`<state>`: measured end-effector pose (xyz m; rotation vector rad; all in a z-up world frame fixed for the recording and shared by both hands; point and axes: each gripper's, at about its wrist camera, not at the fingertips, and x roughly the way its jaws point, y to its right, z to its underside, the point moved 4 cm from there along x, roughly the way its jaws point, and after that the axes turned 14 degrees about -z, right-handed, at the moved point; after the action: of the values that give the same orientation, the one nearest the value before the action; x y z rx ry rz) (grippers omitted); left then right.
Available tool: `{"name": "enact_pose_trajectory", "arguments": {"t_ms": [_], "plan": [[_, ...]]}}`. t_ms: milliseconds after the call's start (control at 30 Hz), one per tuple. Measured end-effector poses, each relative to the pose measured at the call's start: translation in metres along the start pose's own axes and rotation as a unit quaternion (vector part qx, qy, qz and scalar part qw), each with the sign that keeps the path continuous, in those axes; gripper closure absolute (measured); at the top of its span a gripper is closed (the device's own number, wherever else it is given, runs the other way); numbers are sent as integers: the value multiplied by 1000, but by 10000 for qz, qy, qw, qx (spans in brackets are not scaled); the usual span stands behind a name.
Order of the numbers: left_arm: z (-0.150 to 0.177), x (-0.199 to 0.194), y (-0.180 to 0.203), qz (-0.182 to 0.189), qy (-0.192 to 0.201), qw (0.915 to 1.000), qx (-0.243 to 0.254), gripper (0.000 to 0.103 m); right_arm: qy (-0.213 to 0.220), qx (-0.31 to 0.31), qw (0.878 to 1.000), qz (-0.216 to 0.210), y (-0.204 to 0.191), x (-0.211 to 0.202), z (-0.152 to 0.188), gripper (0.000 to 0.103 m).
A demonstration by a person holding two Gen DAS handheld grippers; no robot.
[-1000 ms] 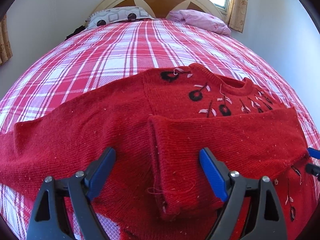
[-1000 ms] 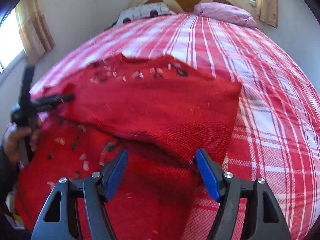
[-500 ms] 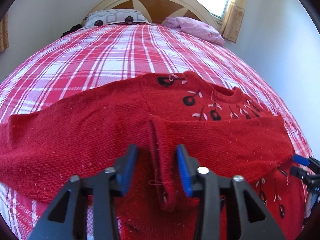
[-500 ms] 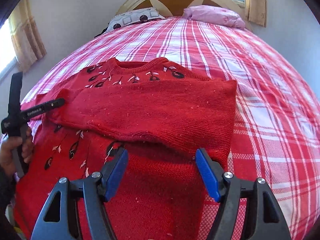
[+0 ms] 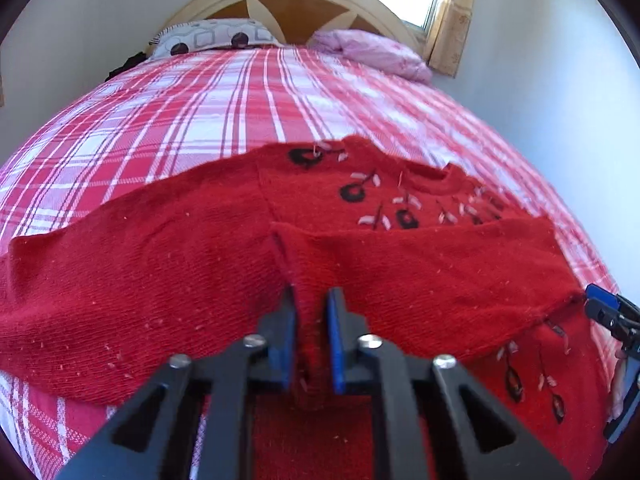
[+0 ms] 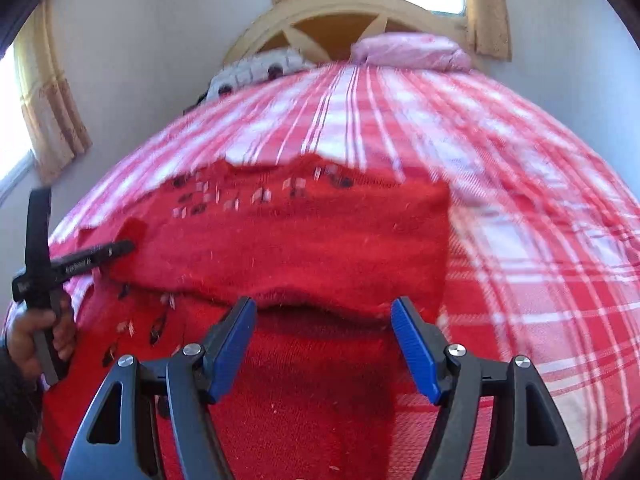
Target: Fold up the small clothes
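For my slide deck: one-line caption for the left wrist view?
Left gripper pinches the folded sleeve cuff of a red knitted sweater on a plaid bedspread.

Red sweater [image 5: 400,280], sleeve folded across

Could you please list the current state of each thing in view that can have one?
Sweater: spread flat on the bed, one sleeve folded across its front.
Left gripper: shut on the folded sleeve's cuff.
Right gripper: open, holding nothing.
Curtain: drawn aside from the window.
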<state>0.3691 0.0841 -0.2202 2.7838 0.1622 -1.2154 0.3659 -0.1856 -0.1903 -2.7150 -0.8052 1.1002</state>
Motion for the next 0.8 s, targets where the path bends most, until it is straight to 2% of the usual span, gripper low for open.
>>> {"name": "enact_pose_trajectory", "arguments": {"t_ms": [100, 167, 233, 367, 433, 500, 667, 733, 800], "plan": [[-4, -18, -16, 279, 267, 9983, -444, 97, 281, -165, 9995, 55, 0, -16, -12, 32], [-4, -23, -25, 409, 308, 9967, -630, 97, 203, -252, 9995, -25, 0, -14, -16, 32], [1, -17, -30, 354, 166, 9973, -624, 97, -173, -375, 9991, -103, -3, 1, -14, 32], [8, 5, -34, 392, -334, 9961, -721, 95, -1186, -372, 9921, 194, 9, 49, 12, 32], [8, 7, -33, 348, -367, 9960, -731, 94, -1147, -597, 9910, 351, 6, 51, 15, 31], [9, 5, -32, 293, -309, 9965, -714, 94, -1050, -550, 9924, 316, 4, 44, 12, 31], [15, -11, -41, 438, -2, 9951, -890, 95, -523, -505, 9972, -170, -18, 16, -1, 30], [17, -6, -43, 477, -123, 9944, -938, 95, -788, -586, 9951, -127, -23, 28, 4, 25], [17, 4, -43, 481, -348, 9935, -970, 89, -1527, -582, 9865, 133, -19, 59, 21, 23]]}}
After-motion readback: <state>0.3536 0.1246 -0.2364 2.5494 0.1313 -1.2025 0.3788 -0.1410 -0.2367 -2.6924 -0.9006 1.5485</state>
